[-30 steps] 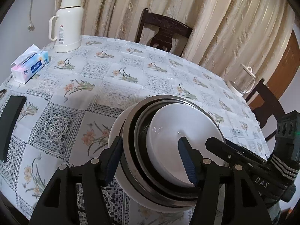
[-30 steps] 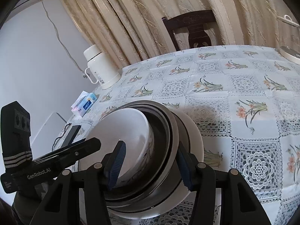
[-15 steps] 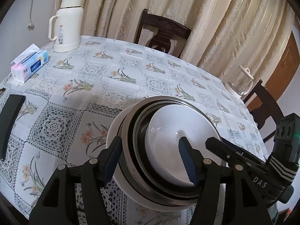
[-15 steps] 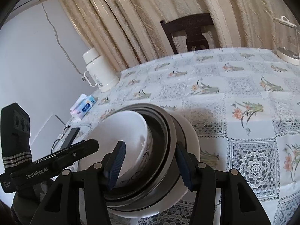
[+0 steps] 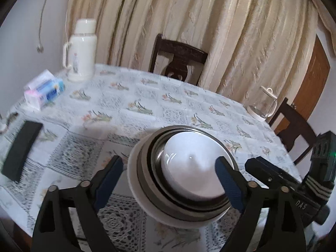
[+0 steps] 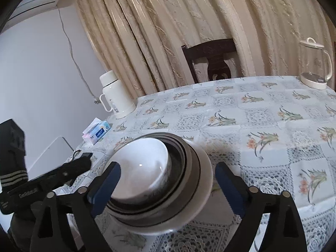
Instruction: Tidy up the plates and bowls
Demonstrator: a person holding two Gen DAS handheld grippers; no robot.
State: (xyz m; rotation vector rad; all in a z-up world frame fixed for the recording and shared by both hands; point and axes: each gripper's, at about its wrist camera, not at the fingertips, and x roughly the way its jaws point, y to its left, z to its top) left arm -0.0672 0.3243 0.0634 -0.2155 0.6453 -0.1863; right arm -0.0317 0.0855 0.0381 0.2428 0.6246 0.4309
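A nested stack stands on the flowered tablecloth (image 5: pixel 147 96): a small white bowl (image 5: pixel 189 172) inside steel bowls (image 5: pixel 155 168), all inside a larger white bowl (image 5: pixel 136 182). My left gripper (image 5: pixel 168 161) is open wide on the near side of the stack, its blue pads spread to either side and touching nothing. From the opposite side my right gripper (image 6: pixel 167 168) is also open wide around the same stack (image 6: pixel 147 168), holding nothing. Each gripper shows in the other's view: the right gripper (image 5: pixel 273 176) and the left gripper (image 6: pixel 69 172).
A white thermos (image 5: pixel 80 52) and a tissue box (image 5: pixel 43 90) stand at the far left of the table. A flat black object (image 5: pixel 21 149) lies at the left edge. A glass kettle (image 5: pixel 264 103) sits at the far right. Dark chairs (image 5: pixel 178 56) (image 5: pixel 294 130) stand around the table.
Both grippers have opened wider and drawn back and up from the stack, so the views tilt higher. The stack itself has stayed where it was on the table.
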